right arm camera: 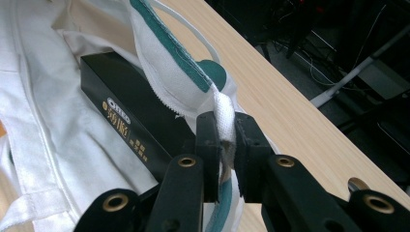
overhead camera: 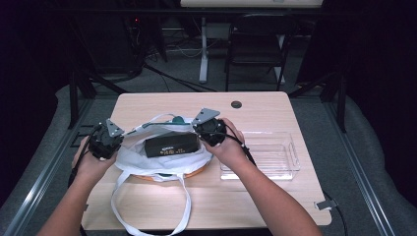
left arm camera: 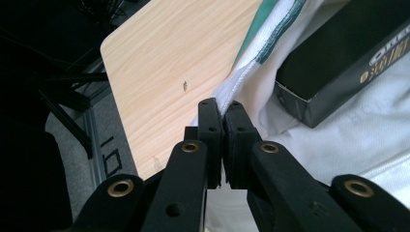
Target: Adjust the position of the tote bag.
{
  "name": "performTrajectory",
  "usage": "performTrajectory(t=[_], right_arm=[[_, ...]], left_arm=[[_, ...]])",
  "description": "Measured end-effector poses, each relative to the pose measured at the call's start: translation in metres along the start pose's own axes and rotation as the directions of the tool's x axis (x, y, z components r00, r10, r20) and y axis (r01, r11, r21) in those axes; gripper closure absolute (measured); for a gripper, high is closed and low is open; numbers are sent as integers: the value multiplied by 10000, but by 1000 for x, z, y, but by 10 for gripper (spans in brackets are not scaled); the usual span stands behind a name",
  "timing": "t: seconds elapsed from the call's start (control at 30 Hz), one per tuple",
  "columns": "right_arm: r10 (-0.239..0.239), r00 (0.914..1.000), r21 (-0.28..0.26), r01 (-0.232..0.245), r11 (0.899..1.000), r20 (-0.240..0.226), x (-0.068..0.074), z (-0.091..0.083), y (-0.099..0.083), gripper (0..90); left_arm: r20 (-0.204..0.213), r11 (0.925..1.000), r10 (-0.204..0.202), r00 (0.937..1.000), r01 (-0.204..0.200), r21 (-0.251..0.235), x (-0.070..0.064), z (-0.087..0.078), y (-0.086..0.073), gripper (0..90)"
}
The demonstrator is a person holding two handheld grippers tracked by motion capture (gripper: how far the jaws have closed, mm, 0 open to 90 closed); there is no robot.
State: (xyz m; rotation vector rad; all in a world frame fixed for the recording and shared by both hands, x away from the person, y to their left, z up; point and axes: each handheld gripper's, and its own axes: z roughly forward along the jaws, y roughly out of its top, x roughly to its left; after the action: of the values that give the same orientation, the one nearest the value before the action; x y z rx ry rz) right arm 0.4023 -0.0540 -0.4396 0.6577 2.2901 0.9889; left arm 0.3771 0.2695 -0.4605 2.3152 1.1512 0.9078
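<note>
1. A white cloth bag (overhead camera: 162, 160) with a green-trimmed rim lies near the middle of the wooden worktop (overhead camera: 255, 196); its long white straps (overhead camera: 184, 206) trail toward the person's edge.
2. The left claw (overhead camera: 104, 140) sits at the bag's left side. In the left gripper view its jaws stand almost together, pinching the white hem of the bag (left arm camera: 232, 84) between their tips, with the pale worktop (left arm camera: 164, 67) just beyond.
3. The right claw (overhead camera: 210, 129) is at the bag's right side, toward the far rim. In the right gripper view its jaws are clamped on a folded strip of the white rim (right arm camera: 223, 118), which rises between the two tips; the green band (right arm camera: 164, 41) runs up and away from there.
4. A long black box (overhead camera: 171, 145) with light printing on its side lies inside the mouth of the bag, between the two claws. The right gripper view shows the box (right arm camera: 125, 106) just beside that claw, resting on white cloth; the left gripper view shows one end of the box (left arm camera: 338, 67) near the pinched hem.
5. Something orange (overhead camera: 196, 172) shows under the bag's near edge; the high view is too dim to tell what it is.
6. A clear plastic tray (overhead camera: 290, 160) stands on the worktop just to the right of the bag, beside the person's right hand (overhead camera: 231, 147).
7. A small dark round hole (overhead camera: 236, 104) marks the far part of the worktop.
</note>
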Motion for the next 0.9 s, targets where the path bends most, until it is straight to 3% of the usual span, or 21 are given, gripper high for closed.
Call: performTrajectory(t=[0.37,0.9], right_arm=[[291,9996,443,-290,9986,2,-13,13,3,818],[677,9976,804,-684,9944,113,-27,33,1,817]], left_arm=[[0,9984,26,10000,-26,562,3,10,13,879],[72,9957,161,9998,-167,916,3,23,23,879]])
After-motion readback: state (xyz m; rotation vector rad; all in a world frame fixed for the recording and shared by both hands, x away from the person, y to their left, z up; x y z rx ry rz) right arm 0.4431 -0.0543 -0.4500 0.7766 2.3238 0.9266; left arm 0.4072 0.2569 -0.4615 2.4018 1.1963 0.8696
